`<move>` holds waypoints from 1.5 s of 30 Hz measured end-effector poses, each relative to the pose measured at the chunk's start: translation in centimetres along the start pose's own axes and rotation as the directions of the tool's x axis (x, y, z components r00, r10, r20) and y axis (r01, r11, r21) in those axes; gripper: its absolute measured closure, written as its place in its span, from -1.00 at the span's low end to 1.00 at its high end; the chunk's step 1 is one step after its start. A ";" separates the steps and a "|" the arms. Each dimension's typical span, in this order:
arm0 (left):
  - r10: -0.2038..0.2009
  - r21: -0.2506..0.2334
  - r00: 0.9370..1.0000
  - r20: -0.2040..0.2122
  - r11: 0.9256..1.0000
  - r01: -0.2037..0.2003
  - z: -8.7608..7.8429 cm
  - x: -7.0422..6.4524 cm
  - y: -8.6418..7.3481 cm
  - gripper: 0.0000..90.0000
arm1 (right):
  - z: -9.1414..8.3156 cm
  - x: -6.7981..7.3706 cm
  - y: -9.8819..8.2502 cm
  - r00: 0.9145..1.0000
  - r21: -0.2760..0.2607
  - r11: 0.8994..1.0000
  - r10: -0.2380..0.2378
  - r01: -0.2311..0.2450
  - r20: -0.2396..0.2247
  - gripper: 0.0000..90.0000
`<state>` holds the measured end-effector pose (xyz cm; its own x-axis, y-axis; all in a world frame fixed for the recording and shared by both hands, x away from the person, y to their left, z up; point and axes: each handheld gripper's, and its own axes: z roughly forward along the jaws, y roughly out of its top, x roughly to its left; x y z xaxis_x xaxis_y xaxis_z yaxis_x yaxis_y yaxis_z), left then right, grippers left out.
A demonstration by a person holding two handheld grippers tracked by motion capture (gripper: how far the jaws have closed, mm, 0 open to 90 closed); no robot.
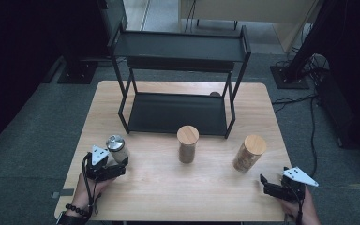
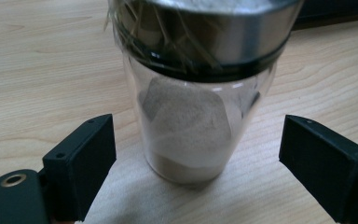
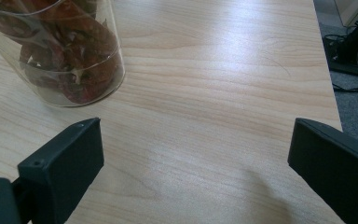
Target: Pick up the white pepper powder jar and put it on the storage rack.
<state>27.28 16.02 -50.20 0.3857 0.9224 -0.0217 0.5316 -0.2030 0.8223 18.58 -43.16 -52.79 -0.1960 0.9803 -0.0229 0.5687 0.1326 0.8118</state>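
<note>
Left gripper (image 2: 196,154) straddles the steel-lidded jar (image 2: 191,116) near the table's (image 1: 168,187) front-left corner; jaws wide, gaps both sides, pads not touching. The left gripper view shows pale powder inside. Right gripper (image 3: 191,154) wide, nothing between; jar of dried red chillies (image 3: 70,51) just beyond its left jaw.

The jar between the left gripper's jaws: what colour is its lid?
Silver metal lid with a dark band beneath, best in the left gripper view.
</note>
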 end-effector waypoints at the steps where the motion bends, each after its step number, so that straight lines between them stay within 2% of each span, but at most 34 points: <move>1: -0.001 0.000 1.000 0.001 1.000 0.001 0.1 0.0 0.1 -0.75 | 0.0 0.0 0.0 1.000 0.000 1.000 0.000 0.000 0.000 -0.93; 9: -0.011 0.010 1.000 -0.004 1.000 0.011 0.7 -0.1 0.6 -0.75 | 0.0 0.0 0.0 1.000 -0.001 1.000 0.000 0.000 0.001 -0.93; 11: -0.011 0.002 1.000 -0.010 1.000 0.011 0.8 -0.2 0.7 -0.61 | 0.0 0.0 0.0 1.000 -0.001 1.000 0.000 0.000 0.000 -0.93; 18: -0.021 0.006 1.000 -0.015 1.000 0.021 1.1 -0.2 0.9 -0.60 | 0.0 0.0 0.0 1.000 -0.002 1.000 -0.002 0.002 0.002 -0.93; 19: -0.030 0.002 0.999 -0.021 1.000 0.030 1.2 -0.2 0.9 -0.46 | 0.0 0.0 0.0 1.000 -0.002 1.000 -0.001 0.001 0.002 -0.93; 23: -0.052 0.007 0.998 -0.031 0.999 0.052 1.3 0.0 1.1 -0.43 | 0.0 -0.1 0.0 1.000 -0.003 1.000 0.005 -0.005 0.003 -0.93; 34: -0.067 0.007 0.997 -0.028 0.998 0.067 1.5 -0.1 1.4 -0.37 | 0.0 0.0 0.0 1.000 -0.002 1.000 0.002 -0.002 0.003 -0.93; 38: -0.070 0.009 0.997 -0.035 0.997 0.070 1.8 -0.2 1.6 -0.37 | 0.0 -0.1 0.0 1.000 -0.002 1.000 0.003 -0.003 0.002 -0.93; 45: -0.053 0.012 0.997 -0.053 0.999 0.053 2.2 -0.6 1.9 -0.34 | 0.0 0.0 0.0 1.000 -0.003 1.000 0.002 -0.002 0.001 -0.93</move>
<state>29.73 14.40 -49.81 0.3171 0.9477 -0.0349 0.5607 -0.1576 0.8129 18.56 -43.20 -52.79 -0.1942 0.9807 -0.0220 0.5665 0.1304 0.8137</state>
